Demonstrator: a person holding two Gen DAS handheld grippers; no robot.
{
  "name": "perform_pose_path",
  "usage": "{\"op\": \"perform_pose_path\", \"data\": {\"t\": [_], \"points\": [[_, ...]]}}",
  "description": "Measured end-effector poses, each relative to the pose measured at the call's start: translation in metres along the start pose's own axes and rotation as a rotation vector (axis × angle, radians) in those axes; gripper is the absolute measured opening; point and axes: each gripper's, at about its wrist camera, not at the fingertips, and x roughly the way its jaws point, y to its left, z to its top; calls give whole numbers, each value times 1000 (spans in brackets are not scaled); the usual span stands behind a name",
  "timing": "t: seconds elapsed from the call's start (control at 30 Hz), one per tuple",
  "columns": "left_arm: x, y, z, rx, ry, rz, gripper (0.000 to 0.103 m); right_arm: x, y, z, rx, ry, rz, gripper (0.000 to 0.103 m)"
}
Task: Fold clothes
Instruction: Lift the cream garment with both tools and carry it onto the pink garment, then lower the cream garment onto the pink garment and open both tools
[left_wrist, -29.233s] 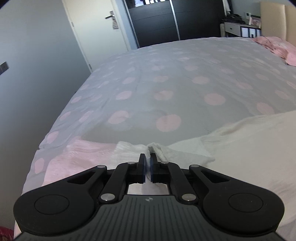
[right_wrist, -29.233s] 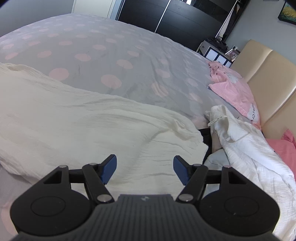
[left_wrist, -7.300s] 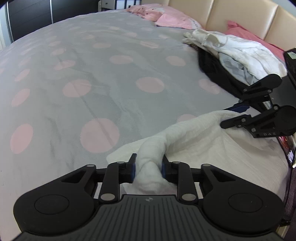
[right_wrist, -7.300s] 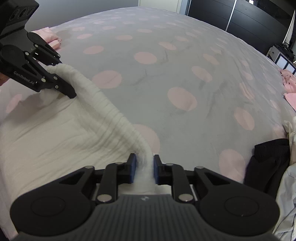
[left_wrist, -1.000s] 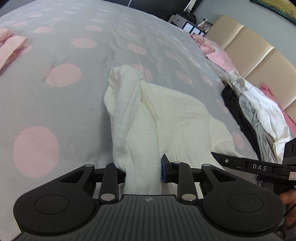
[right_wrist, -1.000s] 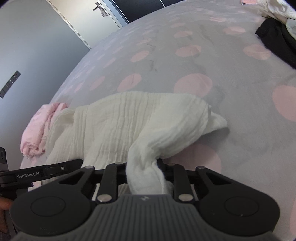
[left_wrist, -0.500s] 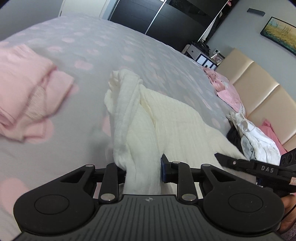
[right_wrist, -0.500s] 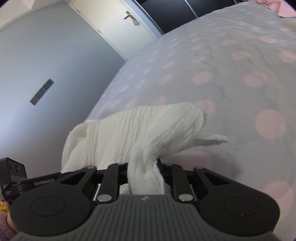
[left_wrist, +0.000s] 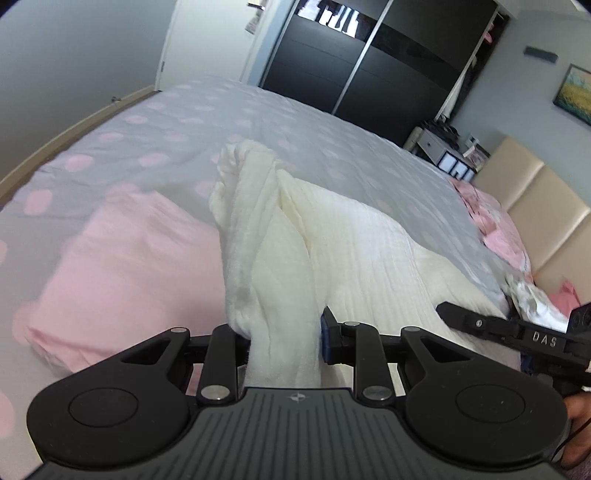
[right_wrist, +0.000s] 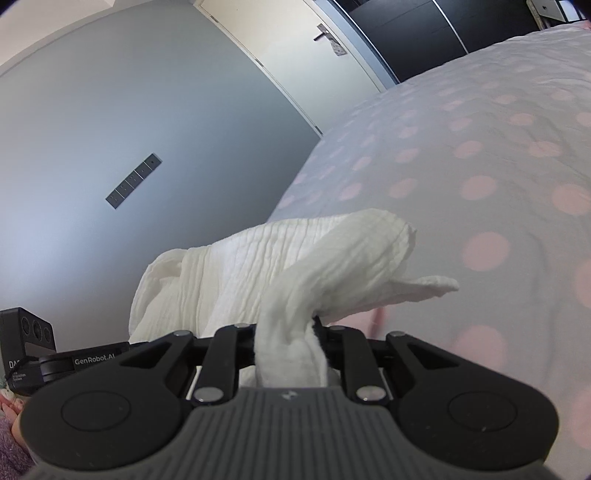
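Note:
A folded cream crinkled garment (left_wrist: 332, 236) hangs lifted above the bed between both grippers. My left gripper (left_wrist: 284, 332) is shut on a bunched end of it. My right gripper (right_wrist: 288, 339) is shut on the other bunched end, and the garment (right_wrist: 295, 258) stretches away from it toward the left gripper (right_wrist: 48, 362), seen at the lower left. In the left wrist view the right gripper (left_wrist: 517, 332) shows at the right edge. A folded pink garment (left_wrist: 122, 273) lies on the bed just below and left of the cream one.
The bed has a grey cover with pink dots (right_wrist: 498, 155). A padded beige headboard (left_wrist: 546, 206) and a pile of clothes (left_wrist: 535, 299) are at the far right. A dark wardrobe (left_wrist: 369, 70) and a white door (right_wrist: 295, 55) stand beyond the bed.
Both grippers have lifted the cream garment off the bed and carried it left, toward the folded pink garment at the bed's edge. Both grips are unchanged.

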Motion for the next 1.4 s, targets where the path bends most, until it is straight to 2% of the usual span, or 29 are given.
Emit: {"op": "perform_pose_path", "data": {"t": [0.2,0.4,0.57,0.73,0.87,1.0,1.03,1.07,1.1,1.17,1.27,1.37,1.4], "points": [[10,60,40,-14,-31,40,23,81,29,3,-4,-23,7,19],[32,121,56,-25,-37,62,23,147,38,-8,-22,-28,4,19],[61,158,51,-9,-30,48,23,190,25,-25,10,0,-25,19],[92,188,35,-36,9,74,23,221,12,-44,5,44,-47,19],[106,188,23,16,33,120,28,243,-2,-55,-3,100,-80,21],[101,187,21,0,27,133,32,242,-6,-50,-13,134,-76,29],[95,185,22,4,20,143,37,236,-5,-47,-19,132,-73,31],[88,181,23,14,10,155,43,230,-5,-44,-24,130,-69,39],[81,177,25,24,0,168,44,222,-6,-41,-36,126,-72,46],[67,170,27,45,-19,192,49,204,-10,-34,-72,117,-88,47],[39,158,31,55,-62,255,51,175,-18,-25,-137,84,-129,47],[8,145,31,48,-171,334,51,150,-21,-16,-228,34,-153,46],[0,140,31,53,-199,331,50,147,-18,-14,-270,21,-149,45]]}}
